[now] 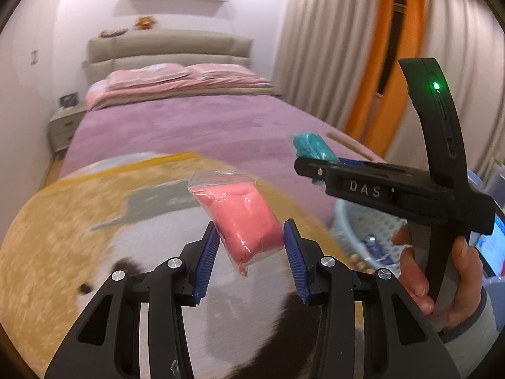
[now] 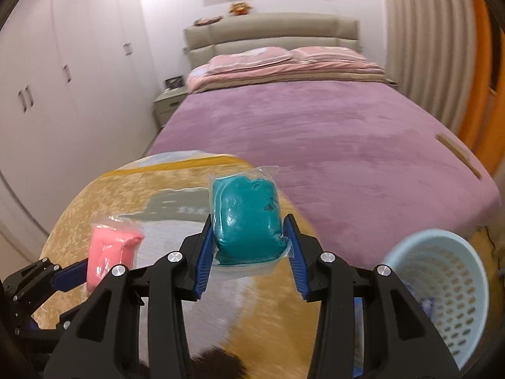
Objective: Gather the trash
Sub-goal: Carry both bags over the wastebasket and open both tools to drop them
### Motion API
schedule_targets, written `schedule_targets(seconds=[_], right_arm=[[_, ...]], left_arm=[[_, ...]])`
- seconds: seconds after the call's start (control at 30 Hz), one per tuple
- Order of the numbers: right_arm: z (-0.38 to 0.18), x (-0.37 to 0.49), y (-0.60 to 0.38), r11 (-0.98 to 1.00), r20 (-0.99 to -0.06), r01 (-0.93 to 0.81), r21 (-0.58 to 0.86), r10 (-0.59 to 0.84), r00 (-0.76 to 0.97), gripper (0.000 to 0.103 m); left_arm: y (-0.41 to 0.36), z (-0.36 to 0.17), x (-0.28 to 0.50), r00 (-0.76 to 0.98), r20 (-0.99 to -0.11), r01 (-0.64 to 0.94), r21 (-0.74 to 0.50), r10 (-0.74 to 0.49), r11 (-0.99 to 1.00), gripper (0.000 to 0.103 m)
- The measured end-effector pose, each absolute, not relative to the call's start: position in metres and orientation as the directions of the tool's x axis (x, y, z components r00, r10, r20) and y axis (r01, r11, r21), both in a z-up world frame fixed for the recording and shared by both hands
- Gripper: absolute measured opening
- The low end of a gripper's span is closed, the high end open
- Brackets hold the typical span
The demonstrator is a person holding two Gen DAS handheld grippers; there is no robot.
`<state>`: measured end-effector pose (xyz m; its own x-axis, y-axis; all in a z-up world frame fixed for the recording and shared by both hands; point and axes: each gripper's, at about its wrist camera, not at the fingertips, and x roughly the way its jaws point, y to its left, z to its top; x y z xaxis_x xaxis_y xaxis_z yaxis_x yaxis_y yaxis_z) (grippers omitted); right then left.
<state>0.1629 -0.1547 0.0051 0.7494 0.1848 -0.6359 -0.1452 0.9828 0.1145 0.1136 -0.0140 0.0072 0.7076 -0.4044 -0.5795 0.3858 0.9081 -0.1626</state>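
Note:
My left gripper is shut on a clear bag of pink clay and holds it in the air above a round yellow and white rug. My right gripper is shut on a clear bag of teal clay, also held up above the rug. The pink bag shows at the left of the right wrist view, and the teal bag at the right of the left wrist view. A pale blue perforated basket stands on the floor at the lower right.
A bed with a purple cover fills the space ahead, with pink bedding at its head. White wardrobes line the left wall. Curtains and an orange frame are on the right. The basket holds some items.

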Motion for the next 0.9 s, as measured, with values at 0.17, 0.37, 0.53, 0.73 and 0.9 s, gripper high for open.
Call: schedule_targets(seconds=[0.17, 0.37, 0.53, 0.73, 0.9], right_arm=[[0.009, 0.130, -0.221, 0.997, -0.628, -0.005, 0.075, 0.051, 0.777, 0.040], [0.001, 0.101, -0.296, 0.983, -0.641, 0.161, 0.090, -0.067, 0.764, 0.040], [-0.013, 0.089, -0.337, 0.962, -0.672, 0.246, 0.118, -0.105, 0.733, 0.040], [-0.032, 0.084, -0.362, 0.939, -0.706, 0.313, 0.143, -0.124, 0.697, 0.040], [-0.043, 0.085, -0.378, 0.916, -0.724, 0.360, 0.178, -0.125, 0.678, 0.044]], left_arm=[[-0.069, 0.010, 0.119, 0.656, -0.583, 0.487, -0.158, -0.479, 0.859, 0.041], [-0.132, 0.003, 0.127, 0.560, -0.609, 0.587, -0.187, -0.562, 0.788, 0.041], [-0.179, -0.013, 0.130, 0.500, -0.640, 0.645, -0.175, -0.584, 0.744, 0.041], [-0.221, -0.031, 0.135, 0.446, -0.680, 0.686, -0.158, -0.582, 0.710, 0.041], [-0.239, -0.041, 0.140, 0.422, -0.702, 0.702, -0.148, -0.574, 0.697, 0.042]])
